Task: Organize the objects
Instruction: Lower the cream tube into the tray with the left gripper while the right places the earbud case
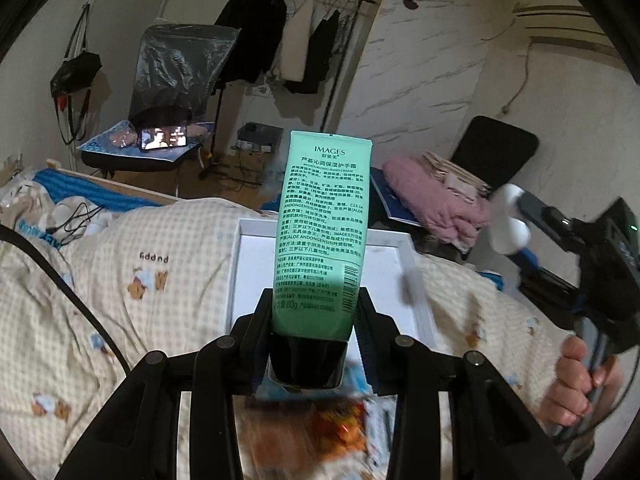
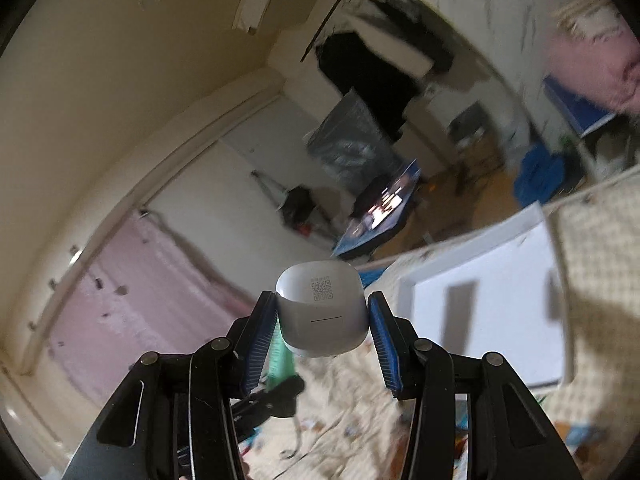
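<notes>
The left tool is clenched on a green hand-cream tube, gripped just above its black cap. The tube's long axis runs straight out along the fingers, crimped end away. A white tray on the bed is seen directly ahead of and below this tool, behind the tube. The right tool is clenched on a white earbud case, held crosswise between the blue pads; for it the tray lies ahead and to the right. Neither tool is judged clearly nearer to the tray.
</notes>
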